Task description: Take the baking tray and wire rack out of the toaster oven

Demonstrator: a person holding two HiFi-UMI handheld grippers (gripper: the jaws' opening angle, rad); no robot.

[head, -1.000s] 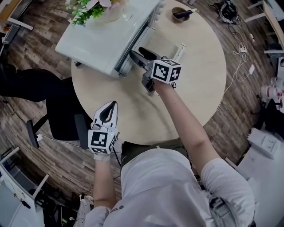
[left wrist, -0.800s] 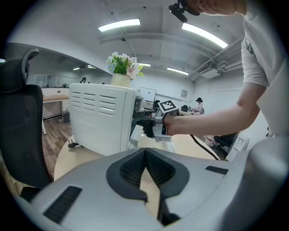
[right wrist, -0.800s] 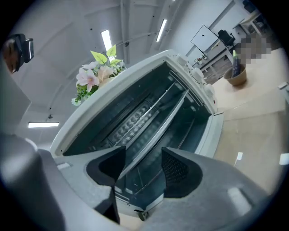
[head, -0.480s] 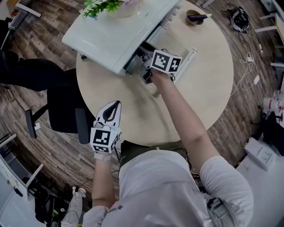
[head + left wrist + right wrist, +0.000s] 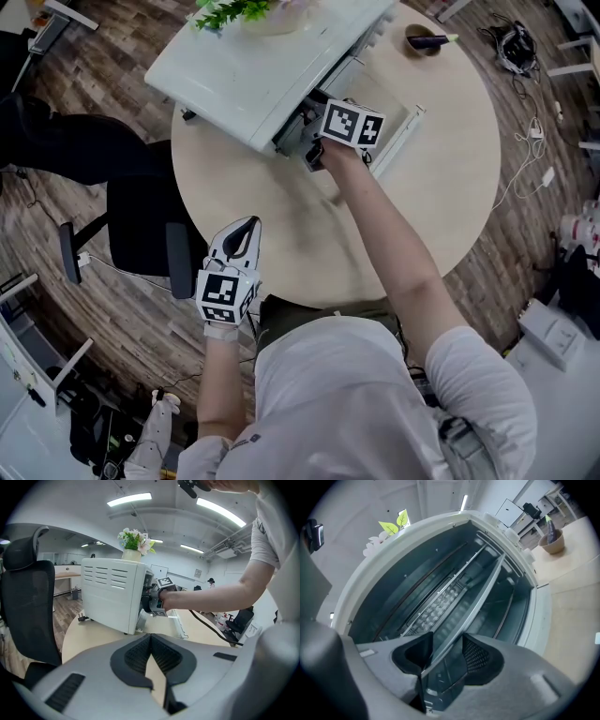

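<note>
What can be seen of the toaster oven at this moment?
The toaster oven is a white, metal-looking box with vent slots on its side. It stands on the round table with a vase of flowers on top. Its door is folded down, open. The dark grey cavity holds a wire rack and a baking tray. The right gripper reaches into its mouth, and its jaws have just been closing around the tray's rim.

White short-sleeved T-shirt (image 5: 347, 403); pale grey left gripper (image 5: 247, 225) with black fingers (image 5: 136, 654)
</note>
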